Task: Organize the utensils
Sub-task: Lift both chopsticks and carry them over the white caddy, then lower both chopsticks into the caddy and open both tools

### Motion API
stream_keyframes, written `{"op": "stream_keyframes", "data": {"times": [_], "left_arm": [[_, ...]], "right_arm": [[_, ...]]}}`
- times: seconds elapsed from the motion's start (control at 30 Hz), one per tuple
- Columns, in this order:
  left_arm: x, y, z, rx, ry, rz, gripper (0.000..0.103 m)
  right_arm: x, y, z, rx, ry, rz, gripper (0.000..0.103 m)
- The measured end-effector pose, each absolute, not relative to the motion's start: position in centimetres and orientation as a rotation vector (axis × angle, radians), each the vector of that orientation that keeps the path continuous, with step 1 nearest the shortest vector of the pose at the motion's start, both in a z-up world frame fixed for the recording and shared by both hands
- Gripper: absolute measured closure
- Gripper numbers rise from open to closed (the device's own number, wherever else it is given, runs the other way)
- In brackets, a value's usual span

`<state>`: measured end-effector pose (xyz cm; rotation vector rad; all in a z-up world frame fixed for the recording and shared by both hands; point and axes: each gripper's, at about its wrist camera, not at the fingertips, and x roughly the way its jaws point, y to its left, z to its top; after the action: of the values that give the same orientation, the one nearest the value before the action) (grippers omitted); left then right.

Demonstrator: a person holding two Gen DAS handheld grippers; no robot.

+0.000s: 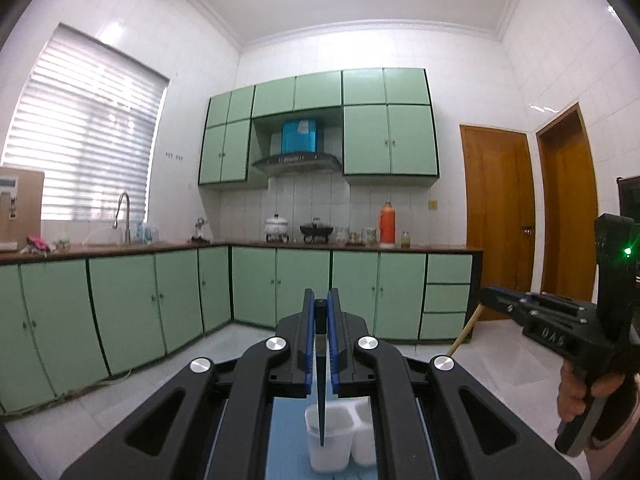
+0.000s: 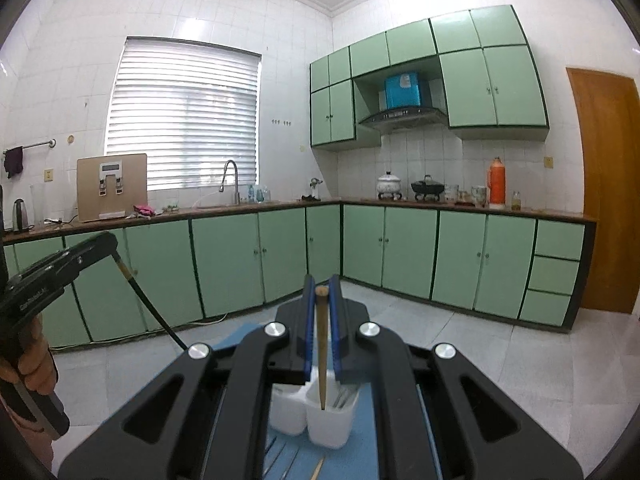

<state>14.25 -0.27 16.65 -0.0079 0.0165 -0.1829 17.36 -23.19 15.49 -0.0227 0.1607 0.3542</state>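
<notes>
My left gripper (image 1: pixel 321 300) is shut on a black chopstick (image 1: pixel 321 380) that hangs tip-down over the left of two joined white cups (image 1: pixel 330 456). My right gripper (image 2: pixel 321 286) is shut on a wooden chopstick (image 2: pixel 321 352), its tip just above the right white cup (image 2: pixel 332 432), which holds several metal utensils. Each gripper shows in the other's view: the right gripper (image 1: pixel 486 298) with its wooden chopstick (image 1: pixel 466 330), the left gripper (image 2: pixel 108 242) with its black chopstick (image 2: pixel 152 312). Both are held high above the blue mat (image 2: pixel 364 452).
More utensils (image 2: pixel 280 460) and a wooden stick (image 2: pixel 318 470) lie on the mat in front of the cups. Beyond are a tiled floor (image 2: pixel 460 352), green base cabinets (image 2: pixel 408 252) under a counter with pots and a sink, and a wooden door (image 2: pixel 612 200).
</notes>
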Motion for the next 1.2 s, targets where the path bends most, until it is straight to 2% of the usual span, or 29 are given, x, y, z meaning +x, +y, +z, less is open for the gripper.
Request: {"op": "stream_keyframes", "data": {"times": [0.2, 0.6, 0.9, 1.2], "left_arm": [[19.7, -2.1, 16.6, -0.018, 0.029, -0.191, 0.097], [30.5, -3.3, 9.7, -0.032, 0.211, -0.189, 0.097], [32.8, -2.8, 6.0, -0.038, 0.290, -0.188, 0.097], [32.9, -1.4, 4.7, -0.072, 0.309, -0.163, 0.096]], "right_arm": [[21.6, -22.1, 14.9, -0.037, 0.200, 0.349, 0.097], [28.5, -21.1, 8.9, 0.024, 0.341, 0.374, 0.097], [29.8, -20.7, 5.7, 0.055, 0.394, 0.381, 0.097], [29.9, -21.8, 4.3, 0.096, 0.396, 0.357, 0.097]]}}
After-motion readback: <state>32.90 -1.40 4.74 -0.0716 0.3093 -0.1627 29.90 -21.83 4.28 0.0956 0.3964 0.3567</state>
